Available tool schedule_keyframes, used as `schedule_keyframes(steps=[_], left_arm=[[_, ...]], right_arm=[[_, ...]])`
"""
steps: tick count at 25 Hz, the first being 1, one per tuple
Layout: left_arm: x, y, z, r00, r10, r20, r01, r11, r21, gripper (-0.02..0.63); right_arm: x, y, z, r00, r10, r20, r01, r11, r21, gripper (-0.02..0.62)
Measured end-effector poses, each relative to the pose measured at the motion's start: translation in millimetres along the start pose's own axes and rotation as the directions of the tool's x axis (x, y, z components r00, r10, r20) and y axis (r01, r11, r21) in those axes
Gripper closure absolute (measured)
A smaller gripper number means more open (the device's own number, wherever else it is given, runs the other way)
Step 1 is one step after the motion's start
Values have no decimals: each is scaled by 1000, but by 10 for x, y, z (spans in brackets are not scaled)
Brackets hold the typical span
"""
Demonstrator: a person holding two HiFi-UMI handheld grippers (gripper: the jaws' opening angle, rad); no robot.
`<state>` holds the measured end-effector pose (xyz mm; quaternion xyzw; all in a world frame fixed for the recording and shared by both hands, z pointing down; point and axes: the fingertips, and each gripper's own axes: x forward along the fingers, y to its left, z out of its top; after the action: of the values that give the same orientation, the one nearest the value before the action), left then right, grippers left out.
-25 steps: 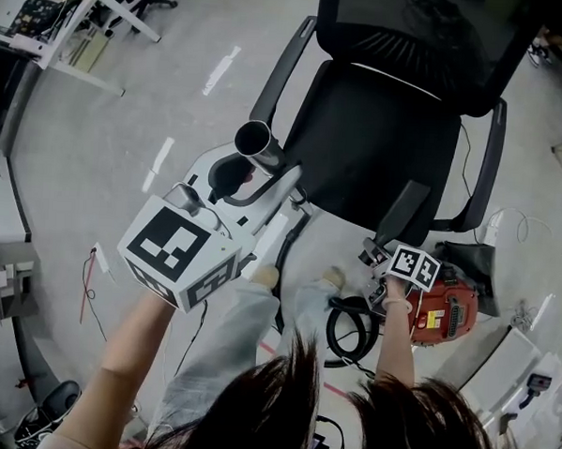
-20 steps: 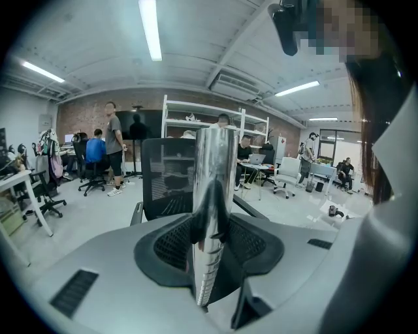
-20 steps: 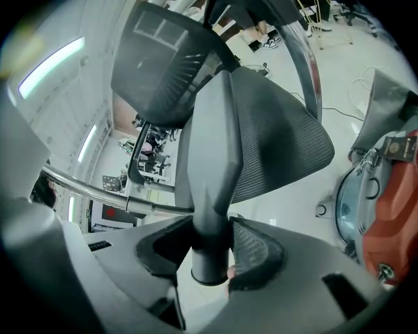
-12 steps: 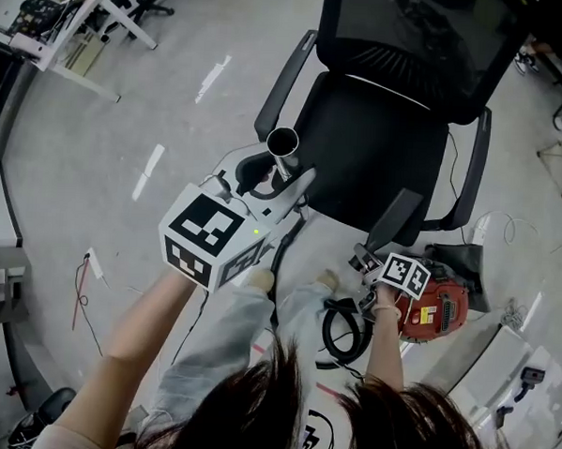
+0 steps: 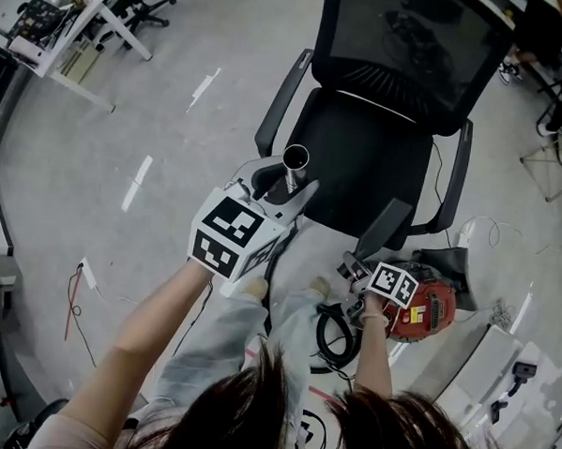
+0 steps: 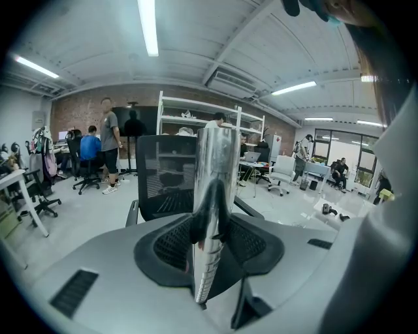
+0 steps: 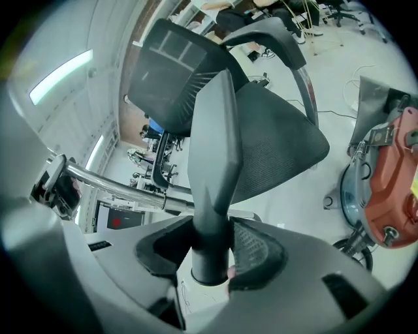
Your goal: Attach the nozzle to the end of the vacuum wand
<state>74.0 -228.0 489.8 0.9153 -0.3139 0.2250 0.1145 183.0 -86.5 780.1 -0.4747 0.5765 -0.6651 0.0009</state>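
Office chair (image 5: 369, 148): fills the upper middle of the head view, with its black seat behind both tools. It looks like mere backdrop and carries nothing.

Vacuum body (image 5: 429, 309): a red canister on the floor at lower right of the head view, just beside the person's right hand. A black hose (image 5: 336, 330) coils beside it. Whether that hose runs up to the wand can't be made out from here.

Wand (image 5: 293, 168): a chrome tube standing roughly upright at centre frame, its open end turned up toward the camera. That end is probably presented as the socket for the nozzle.

Nozzle (image 5: 386, 226): a dark, flat-tipped crevice piece at right of centre, slanting up and to the right. It is apart from the wand and not yet fitted.

Left gripper (image 5: 281, 186): the jaws are closed tight on the wand. In the left gripper view the tube (image 6: 214, 196) rises straight through the padded jaws, a steady hold that keeps the target fixed.

Right gripper (image 5: 356, 263): the jaws are clamped round the nozzle's round collar (image 7: 210, 251). Its flat blade points away and its round end lies toward the camera.

Next move, as I judge it: the collar end must be turned to face the wand's open mouth, lined up on its axis, then pushed on.
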Motion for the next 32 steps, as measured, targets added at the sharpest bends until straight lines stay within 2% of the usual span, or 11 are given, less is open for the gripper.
schedule_keyframes(steps=[15, 32], left_arm=[[-58, -16, 13, 1000, -26, -15, 26, 1000, 2, 453], [-380, -10, -49, 991, -135, -13, 135, 991, 13, 449]], right_arm=[[-304, 447, -43, 998, 8, 60, -9, 1000, 8, 408], [-478, 1191, -98, 974, 58, 220, -62, 998, 11, 408]])
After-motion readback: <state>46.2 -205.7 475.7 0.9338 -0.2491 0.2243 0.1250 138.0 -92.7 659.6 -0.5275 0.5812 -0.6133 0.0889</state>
